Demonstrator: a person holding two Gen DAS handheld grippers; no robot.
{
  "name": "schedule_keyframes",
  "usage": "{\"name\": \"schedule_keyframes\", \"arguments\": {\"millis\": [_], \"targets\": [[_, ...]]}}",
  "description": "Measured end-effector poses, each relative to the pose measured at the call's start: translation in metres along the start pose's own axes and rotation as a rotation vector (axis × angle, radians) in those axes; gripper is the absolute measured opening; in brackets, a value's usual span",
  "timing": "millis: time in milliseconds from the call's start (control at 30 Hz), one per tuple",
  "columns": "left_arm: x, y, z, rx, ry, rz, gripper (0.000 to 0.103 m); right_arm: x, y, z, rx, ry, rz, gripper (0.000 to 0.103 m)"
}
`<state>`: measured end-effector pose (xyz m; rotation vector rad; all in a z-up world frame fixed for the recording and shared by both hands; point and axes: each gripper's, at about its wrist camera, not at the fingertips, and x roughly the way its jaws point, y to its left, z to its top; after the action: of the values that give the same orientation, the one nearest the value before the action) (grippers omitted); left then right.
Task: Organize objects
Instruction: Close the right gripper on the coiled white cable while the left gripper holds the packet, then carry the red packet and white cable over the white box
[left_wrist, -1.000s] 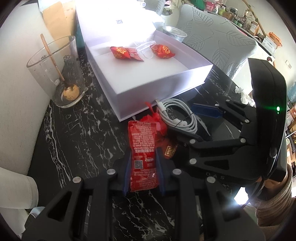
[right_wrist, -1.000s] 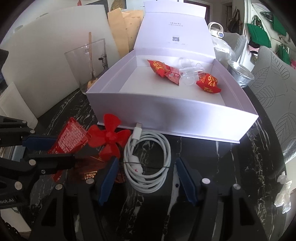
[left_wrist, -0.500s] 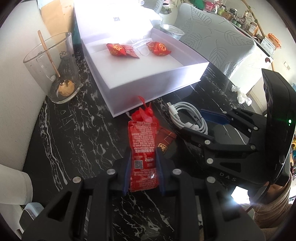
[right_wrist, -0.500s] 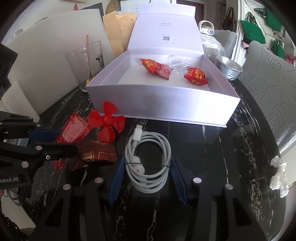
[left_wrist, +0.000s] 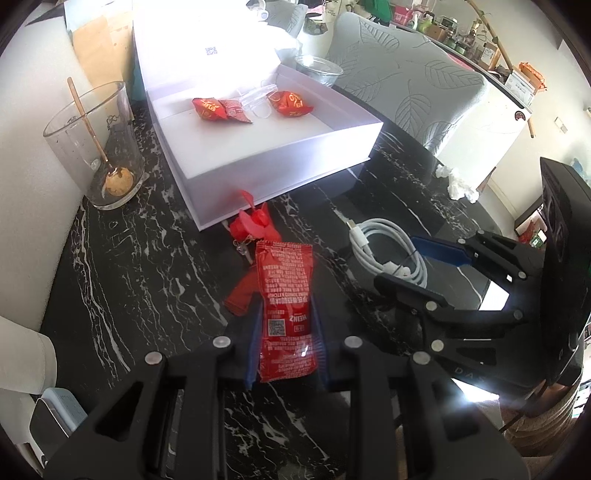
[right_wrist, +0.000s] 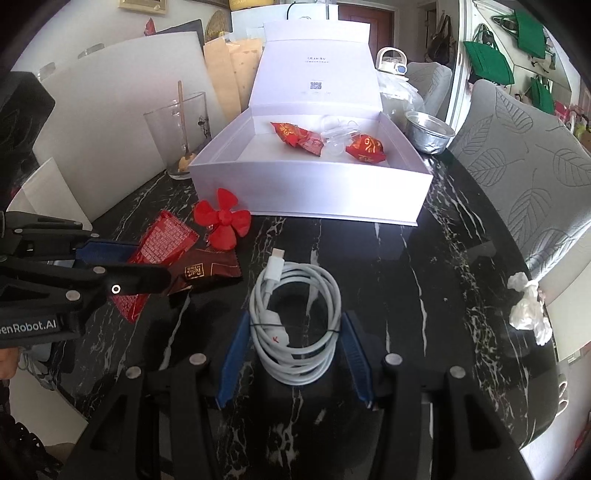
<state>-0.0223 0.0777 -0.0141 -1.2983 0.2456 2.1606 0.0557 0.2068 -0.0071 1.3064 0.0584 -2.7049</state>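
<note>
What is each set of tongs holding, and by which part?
Left tongs clamp the red sauce packet by its near end. Right tongs close around the near part of the white cable coil.

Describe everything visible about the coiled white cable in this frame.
The white cable is a glossy charging lead wound into a loose oval coil, bound by a thin black tie, with a flat white plug pointing toward the white box. A small red mark shows near the tie. It looks to lie flat on the black marble table, between the blue pads of the right gripper, whose jaws bracket the coil closely.
</note>
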Motion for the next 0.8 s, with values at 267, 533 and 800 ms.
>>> {"name": "schedule_keyframes", "arguments": {"millis": [267,533,800], "targets": [[-0.009,-0.014,0.002,0.012,-0.025,-0.024,0.023,-0.025,-0.002,-0.01,0.02,-0.025,-0.025,0.051],[-0.022,-0.025,0.01,0.023,-0.057,-0.029,0.023,-0.051,-0.003,-0.007,0.012,-0.067,-0.021,0.051],[-0.034,-0.023,0.031,0.01,-0.082,-0.029,0.023,-0.065,-0.006,0.014,0.0,-0.107,0.007,0.051]]}}
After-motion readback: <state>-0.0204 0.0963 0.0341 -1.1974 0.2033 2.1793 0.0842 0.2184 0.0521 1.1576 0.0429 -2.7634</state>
